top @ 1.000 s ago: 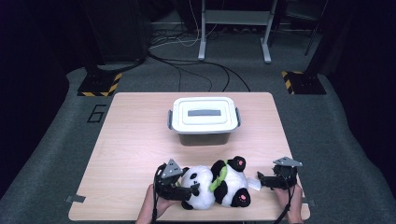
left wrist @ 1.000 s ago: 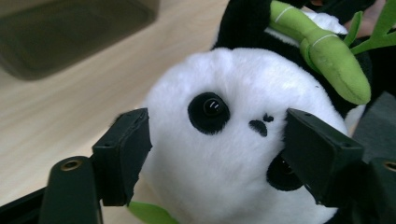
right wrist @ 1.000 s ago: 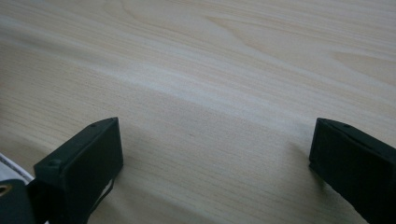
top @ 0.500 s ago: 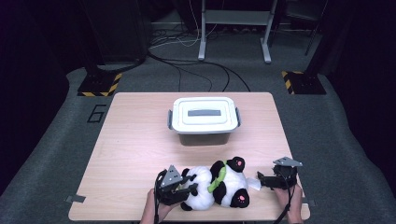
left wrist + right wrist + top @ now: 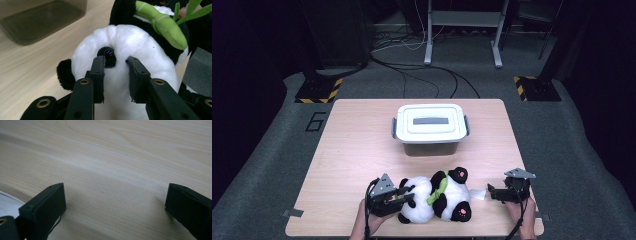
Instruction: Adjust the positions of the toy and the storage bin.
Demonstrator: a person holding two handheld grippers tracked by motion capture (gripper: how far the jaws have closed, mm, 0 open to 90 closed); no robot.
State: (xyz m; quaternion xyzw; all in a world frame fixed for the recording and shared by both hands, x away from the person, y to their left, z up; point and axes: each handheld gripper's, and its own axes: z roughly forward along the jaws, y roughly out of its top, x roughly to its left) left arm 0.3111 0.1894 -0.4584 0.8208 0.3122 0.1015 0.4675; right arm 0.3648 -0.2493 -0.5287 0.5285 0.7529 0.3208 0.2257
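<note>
jaws of my left gripper (image 5: pixel 115 67) have just been closing and now pinch the panda (image 5: pixel 130 50); my right gripper (image 5: pixel 115 202) rests spread wide over bare table (image 5: pixel 120 157).

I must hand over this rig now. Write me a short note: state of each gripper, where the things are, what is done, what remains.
Left gripper: jaws have just been closing, now pinching the white rump of the black-and-white plush panda.
Right gripper: open, empty, low over the light wooden table.
Panda lies at the near edge; the white-lidded plastic box stands behind it, lid on.
Done: panda gripped.
Left: probably lifting it; box not yet opened.
</note>
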